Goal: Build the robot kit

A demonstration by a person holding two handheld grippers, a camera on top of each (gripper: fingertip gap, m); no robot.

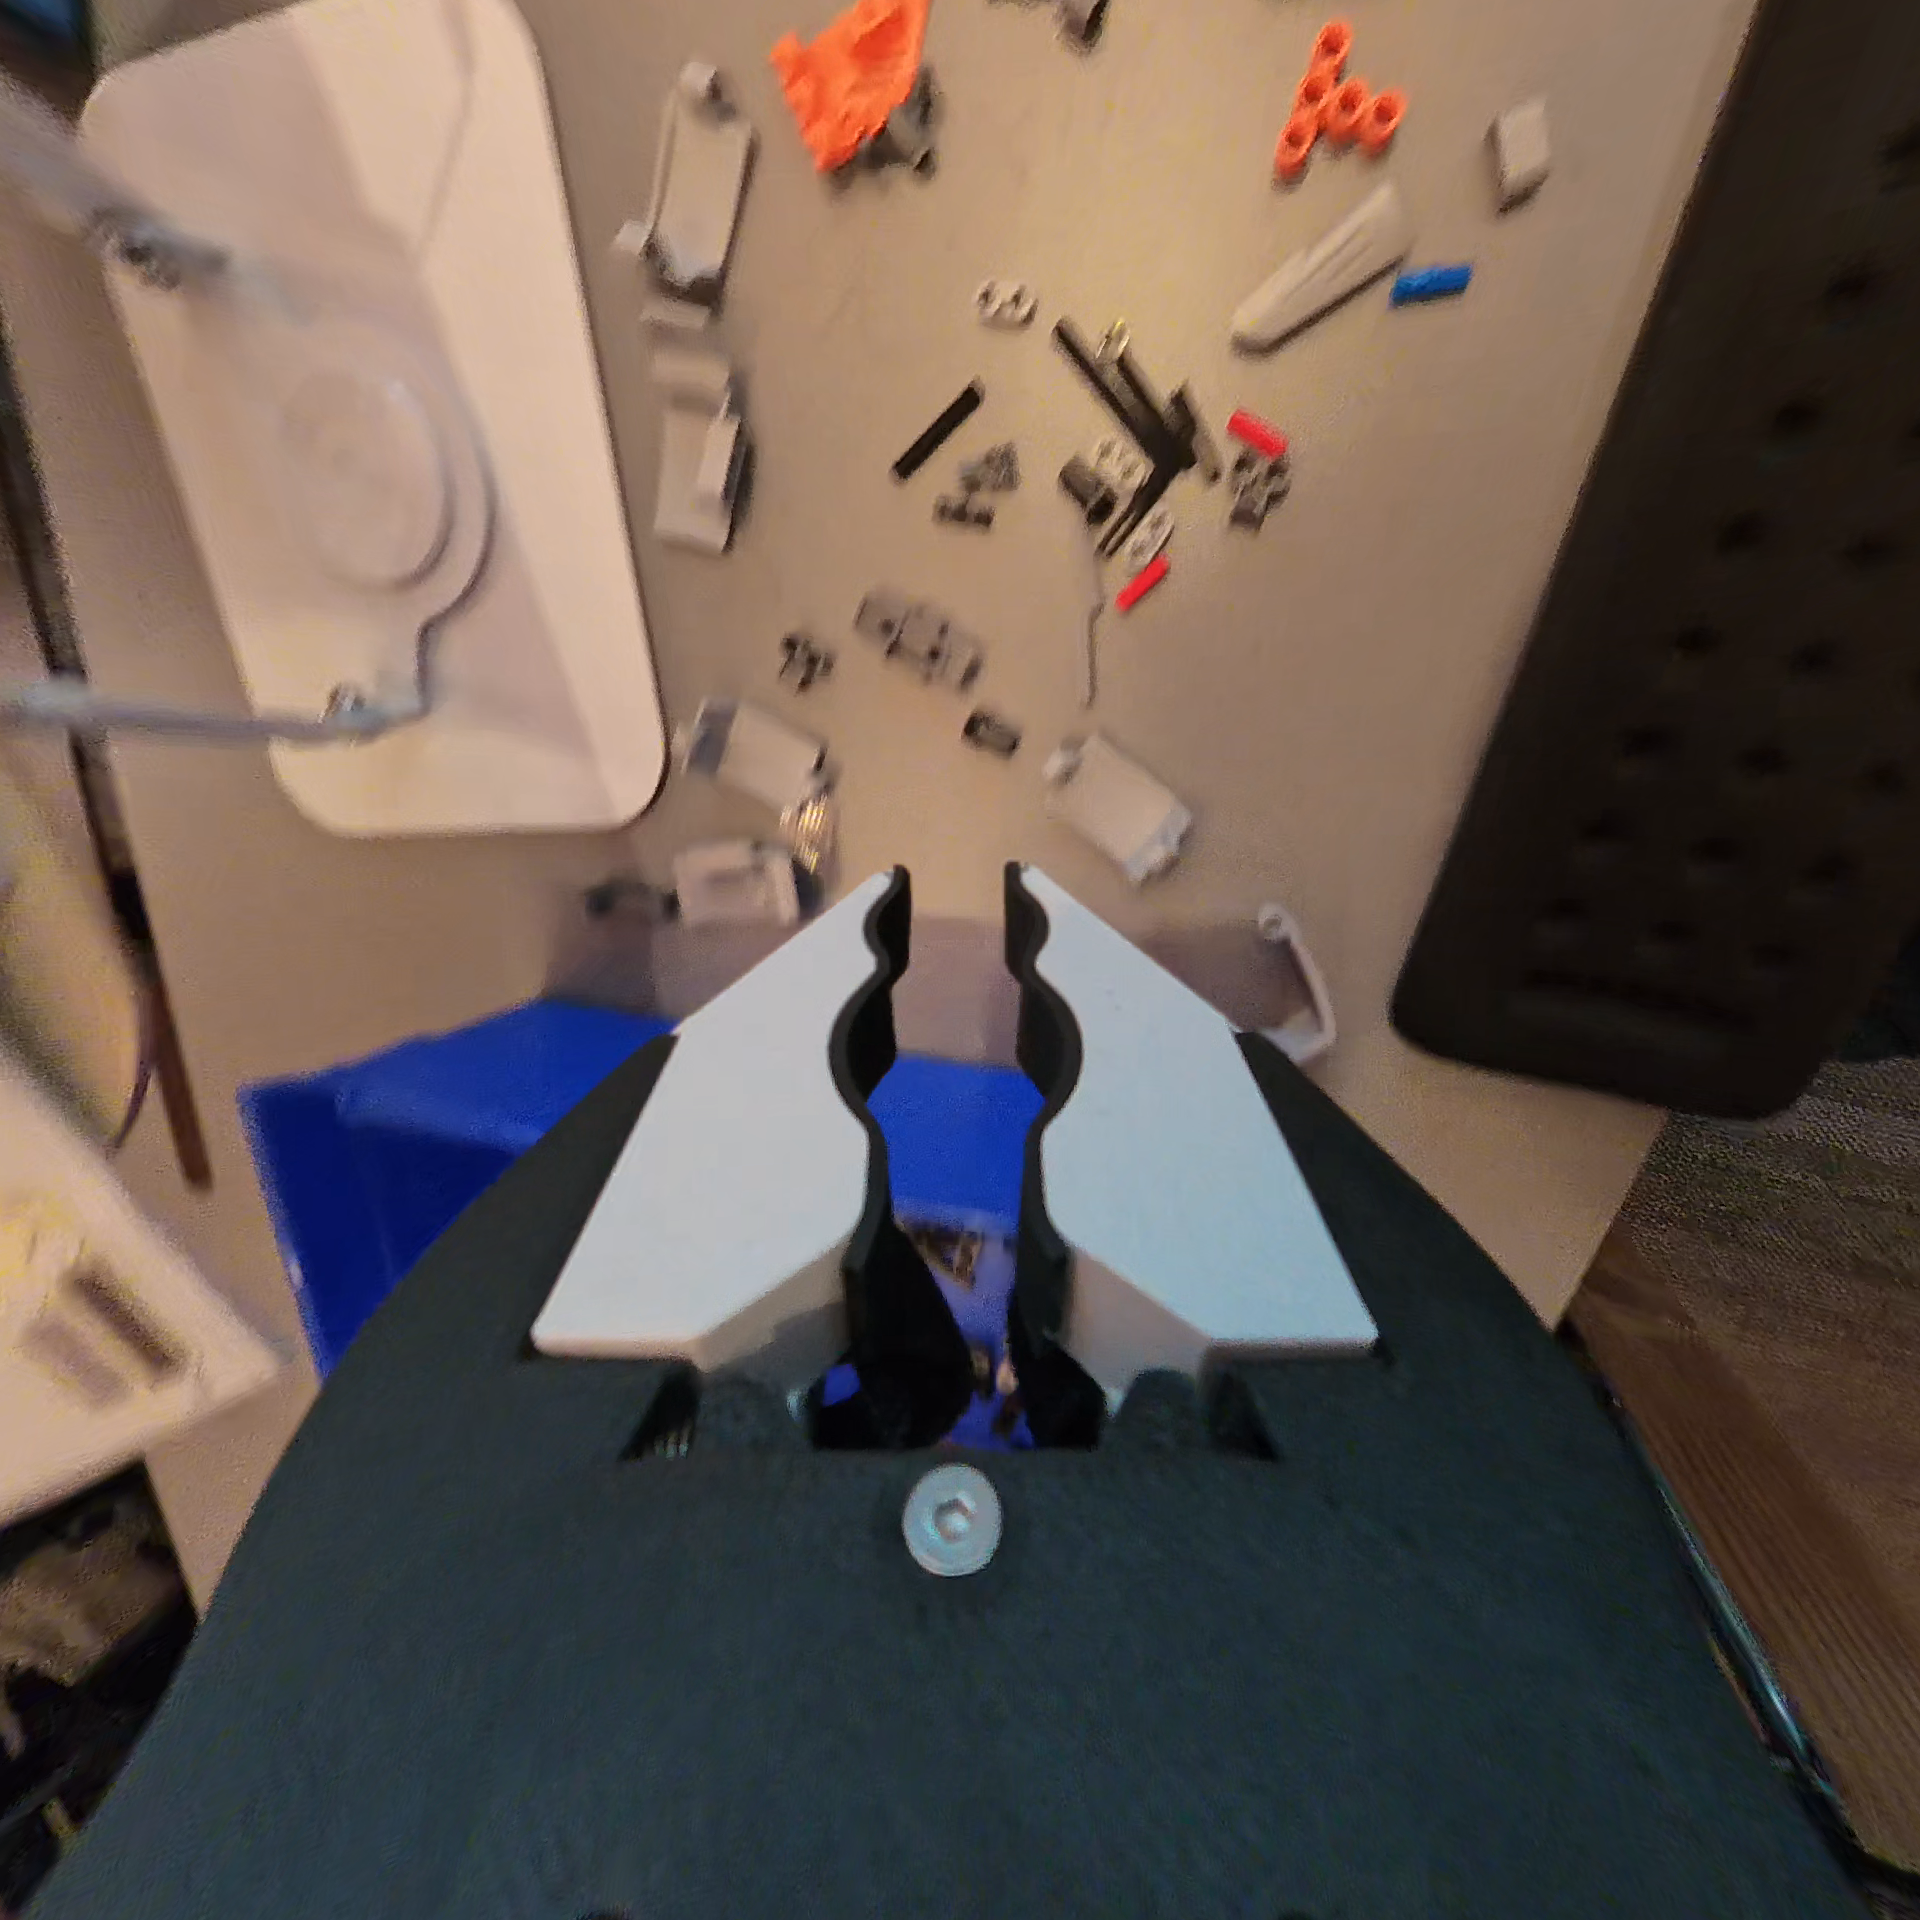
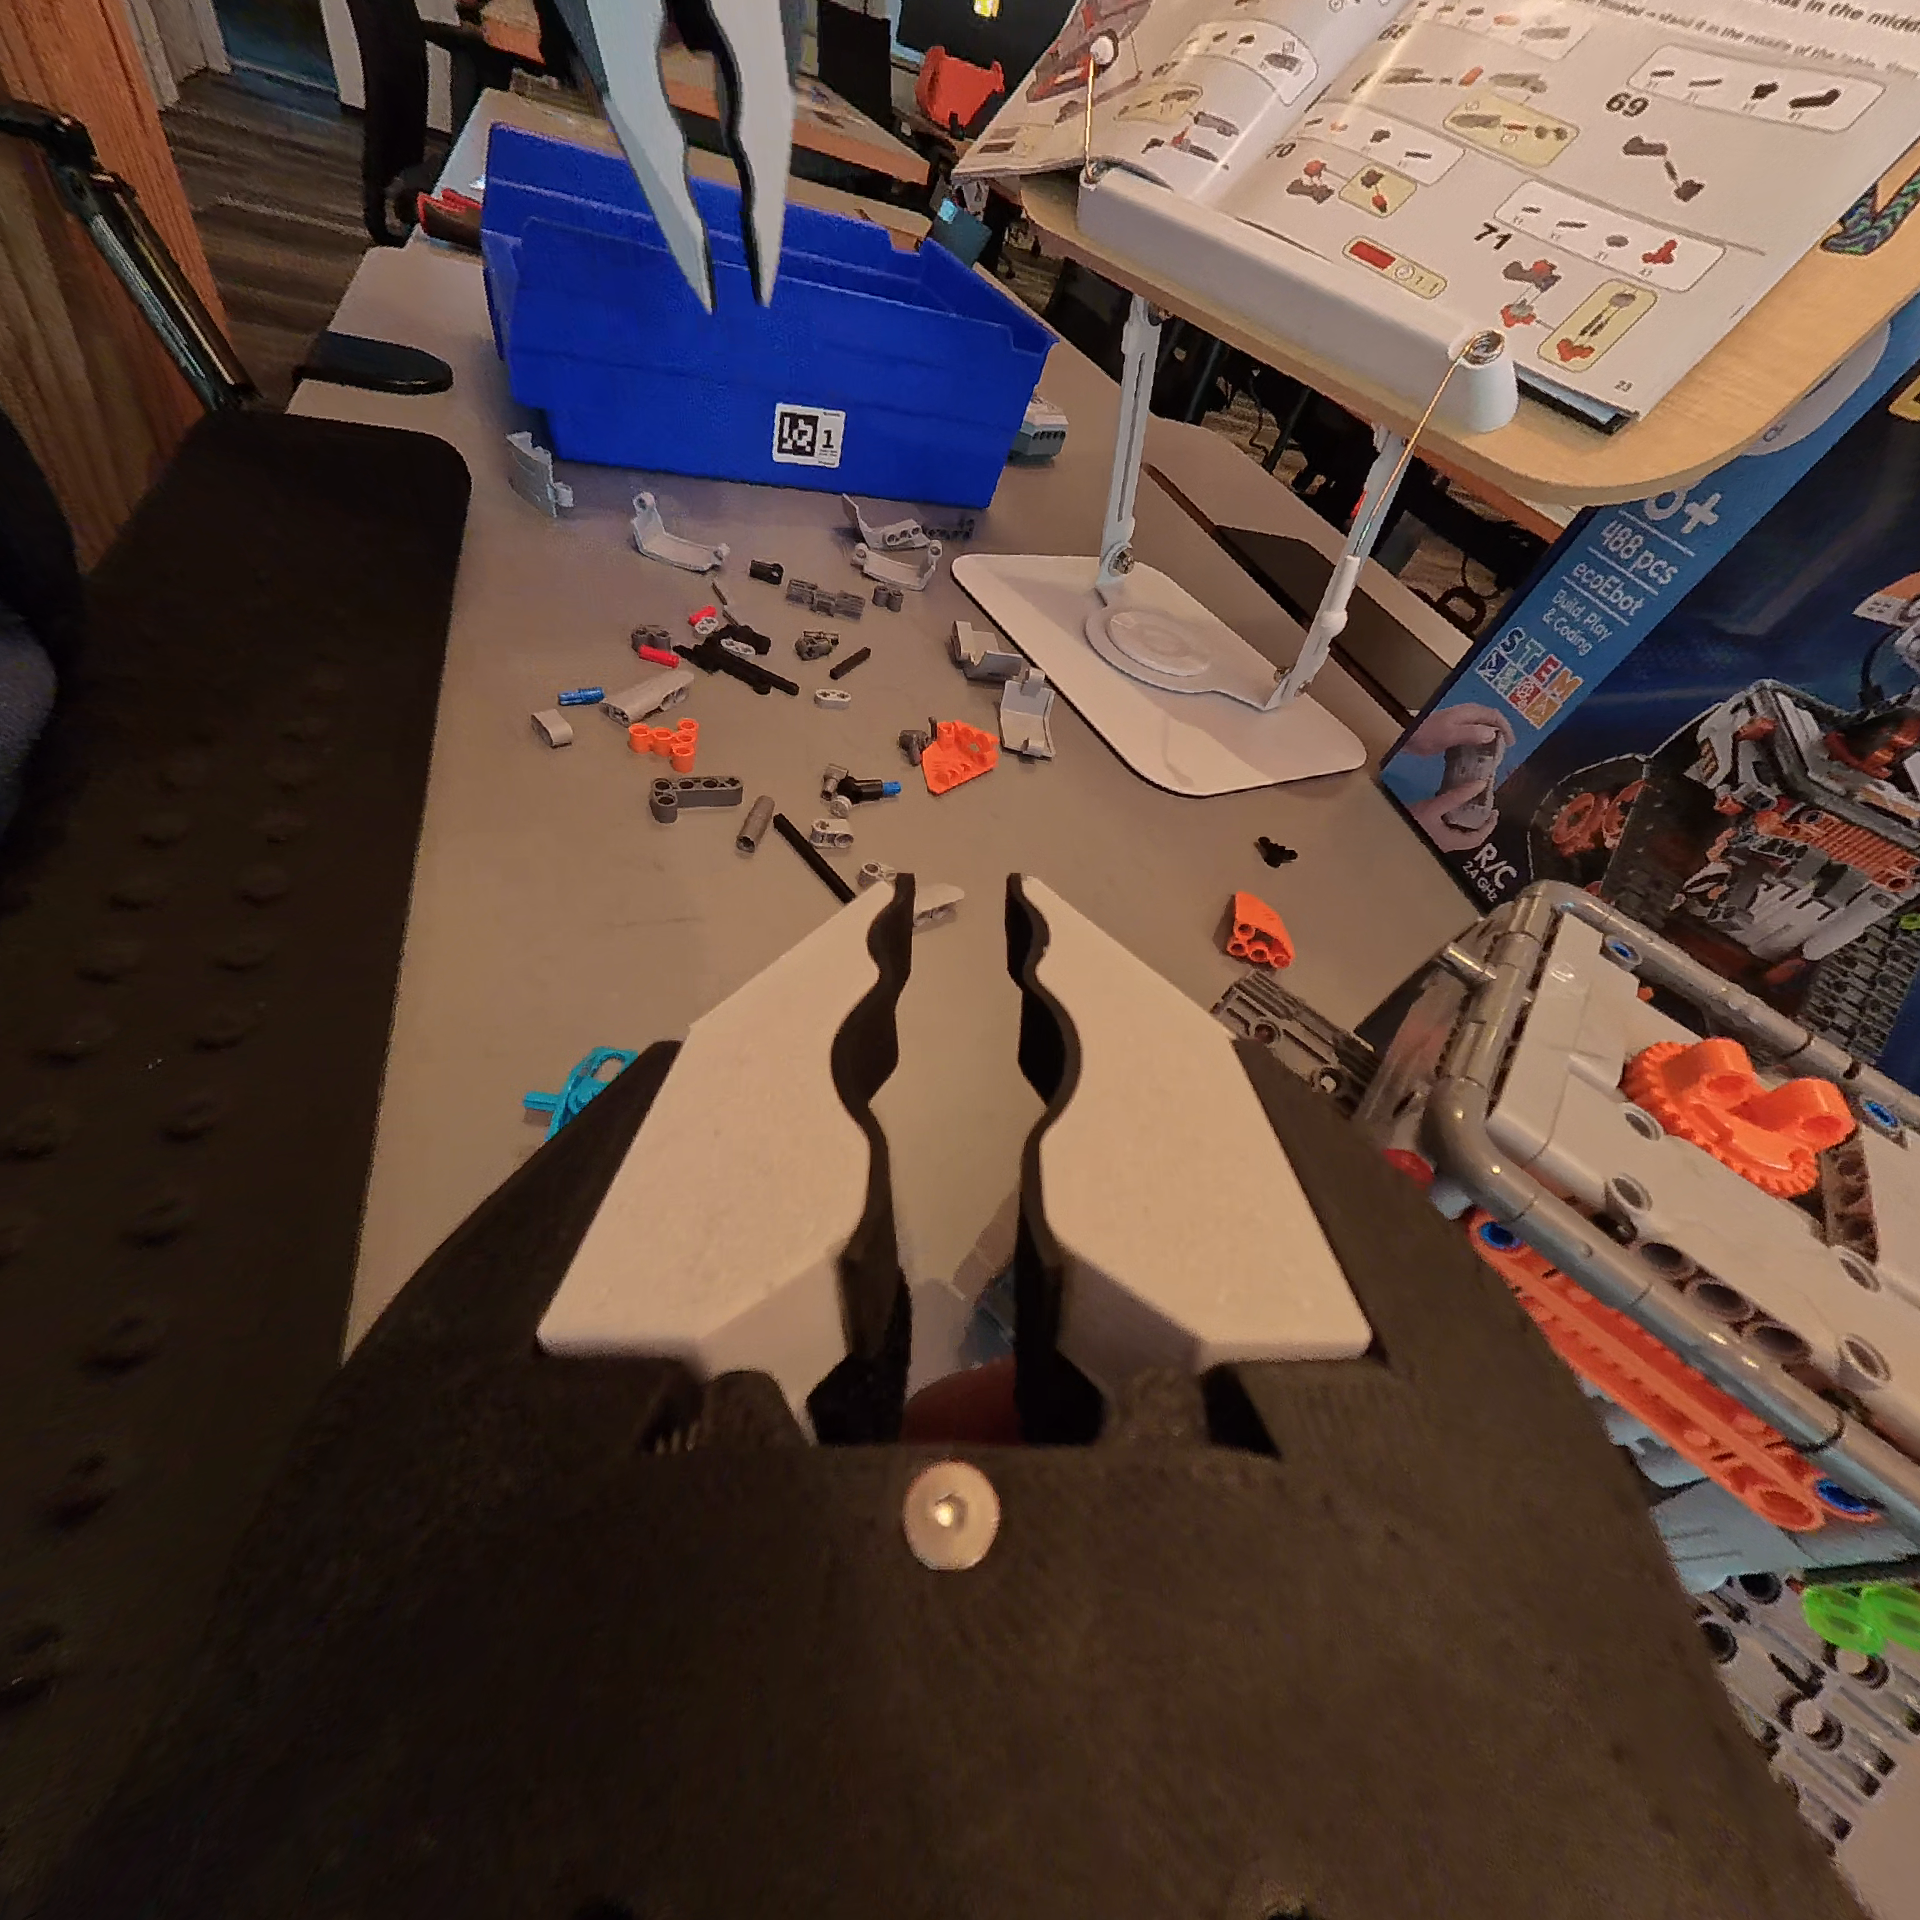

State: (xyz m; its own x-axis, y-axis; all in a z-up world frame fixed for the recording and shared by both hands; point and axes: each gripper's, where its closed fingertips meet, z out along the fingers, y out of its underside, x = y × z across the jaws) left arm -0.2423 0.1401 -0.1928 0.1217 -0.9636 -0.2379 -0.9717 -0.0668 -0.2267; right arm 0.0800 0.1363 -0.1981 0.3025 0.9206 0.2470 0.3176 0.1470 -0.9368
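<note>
Tools, two, both empty, jaws standing a little apart with nothing between them

- Left tool (image 1: pixel 956 883): hangs above the blue bin (image 1: pixel 416 1122), which lies under and behind its tips. Its own view is motion-blurred. Ahead of the tips, scattered building pieces (image 1: pixel 1122 457) on the table (image 1: pixel 1351 727); ahead-left, the white stand base (image 1: pixel 364 416); to the right, a black studded mat (image 1: pixel 1662 623)
- Right tool (image 2: pixel 958 888): low over the table, touching nothing. Nearest thing is a small pale grey piece (image 2: pixel 940 899), just beside the tip of its left-hand finger; whether it lies between the tips cannot be told. A black axle (image 2: pixel 816 857) lies just left of that
- Right of the right tool: an orange piece (image 2: pixel 1262 930) near the tips, then a partly built grey-and-orange model (image 2: pixel 1662 1195) close alongside
- Left of it: a teal piece (image 2: pixel 582 1081) beside the finger base
- Far ahead: an open instruction booklet (image 2: pixel 1455 156) on its stand, raised above the table
</note>
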